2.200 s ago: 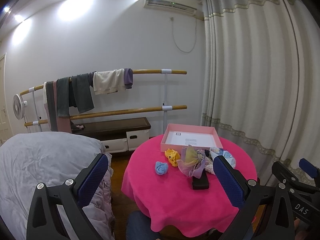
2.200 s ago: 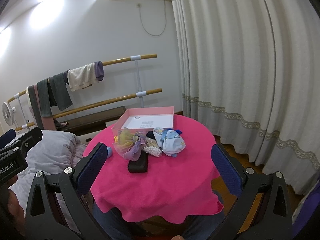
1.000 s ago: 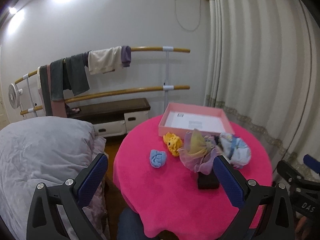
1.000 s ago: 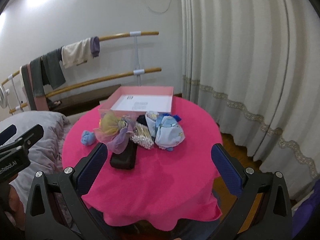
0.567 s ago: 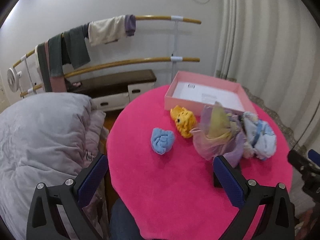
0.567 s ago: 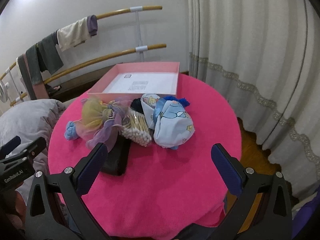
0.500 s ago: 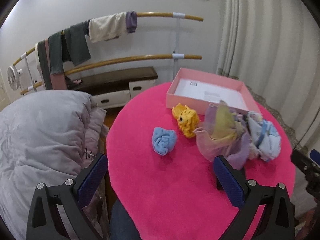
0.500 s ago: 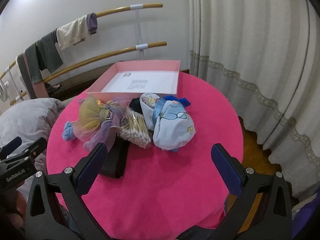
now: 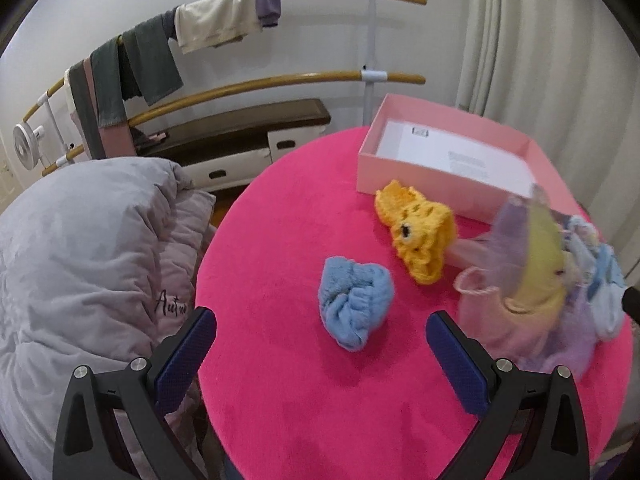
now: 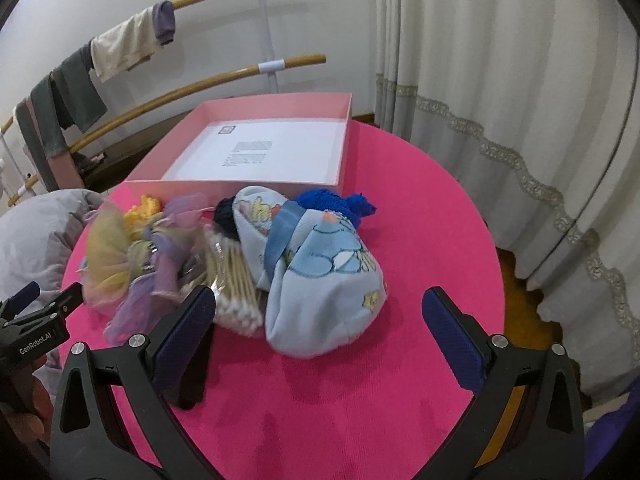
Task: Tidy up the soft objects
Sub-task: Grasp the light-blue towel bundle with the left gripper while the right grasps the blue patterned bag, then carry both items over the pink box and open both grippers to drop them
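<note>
L gripper (image 9: 320, 354): jaws wide, nothing held. R gripper (image 10: 318, 328): jaws wide, nothing held. Both hover above the pink tablecloth (image 9: 320, 420); no contact w/ anything.

Targets, L view: blue fuzzy cloth bundle (image 9: 354, 300) lies straight ahead of the jaws, centred in the gap, slightly toward the R finger, apart from the rest. Long axis runs roughly fore-aft along the fingers, so the jaws would close across its short width. Yellow crocheted piece (image 9: 418, 232) sits farther ahead & to the R, just short of the pink box (image 9: 424, 180). Tulle hair bow (image 9: 528, 276) off to the R, outside the R finger.

R view: light-blue printed pouch (image 10: 324, 280) directly ahead btw the fingers, long axis fore-aft w/ slight tilt. Cotton swab pack (image 10: 236, 280) touches its L side, at the L finger tip. Dark blue cloth (image 10: 336, 202) behind pouch, near box wall (image 10: 240, 186). Box open, only a paper sheet inside.

Judgement: nothing boxed yet; task at start. L arm nearer the bundle, R arm nearer the pouch. Risk on R: catching the swab pack along w/ pouch.
</note>
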`<state>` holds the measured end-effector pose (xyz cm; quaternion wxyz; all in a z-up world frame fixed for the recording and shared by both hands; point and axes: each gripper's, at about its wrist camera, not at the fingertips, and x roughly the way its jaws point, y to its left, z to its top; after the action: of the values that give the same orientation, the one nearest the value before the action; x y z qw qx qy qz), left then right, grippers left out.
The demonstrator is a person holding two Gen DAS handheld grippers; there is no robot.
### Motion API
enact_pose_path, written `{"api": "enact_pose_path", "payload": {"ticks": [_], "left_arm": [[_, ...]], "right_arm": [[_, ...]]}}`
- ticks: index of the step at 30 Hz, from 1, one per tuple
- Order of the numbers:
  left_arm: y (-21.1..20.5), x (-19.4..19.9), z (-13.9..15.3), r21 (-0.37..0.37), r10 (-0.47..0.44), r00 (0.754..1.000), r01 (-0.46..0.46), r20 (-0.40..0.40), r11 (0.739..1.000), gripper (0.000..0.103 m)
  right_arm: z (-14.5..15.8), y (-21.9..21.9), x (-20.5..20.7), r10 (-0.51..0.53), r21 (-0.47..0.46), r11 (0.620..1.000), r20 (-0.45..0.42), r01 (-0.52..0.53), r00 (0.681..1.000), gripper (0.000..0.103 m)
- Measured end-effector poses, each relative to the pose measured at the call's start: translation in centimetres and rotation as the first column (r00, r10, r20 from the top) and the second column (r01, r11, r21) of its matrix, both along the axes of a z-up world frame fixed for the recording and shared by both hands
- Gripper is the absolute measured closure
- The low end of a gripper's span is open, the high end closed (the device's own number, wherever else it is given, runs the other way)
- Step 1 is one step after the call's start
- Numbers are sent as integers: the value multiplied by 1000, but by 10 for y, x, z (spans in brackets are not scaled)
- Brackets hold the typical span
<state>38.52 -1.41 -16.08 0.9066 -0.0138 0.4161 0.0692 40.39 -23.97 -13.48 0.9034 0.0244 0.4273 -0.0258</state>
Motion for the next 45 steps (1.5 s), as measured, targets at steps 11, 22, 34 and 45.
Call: {"api": "enact_pose_path", "payload": {"ticks": [11,22,34,45], "left_arm": [[3,64,-54,13,-15,996,17,-93,1000,0],[7,86,-68,-44,-82,993,78,-89,996,47],[35,51,-62,-91,-76,993,67,-95,994,63],[22,3,5,-20,-74,997,75,32,997,63]], "right_arm": [[-35,-12,48,13,19,1000,-83,-12,996,6],[-42,-16,55,95,80,993,-78,-88,992,44],[-30,-34,28,79,155,985,-53,-70,995,50],[-2,-30,10,98,180,979,21,-100,995,51]]}}
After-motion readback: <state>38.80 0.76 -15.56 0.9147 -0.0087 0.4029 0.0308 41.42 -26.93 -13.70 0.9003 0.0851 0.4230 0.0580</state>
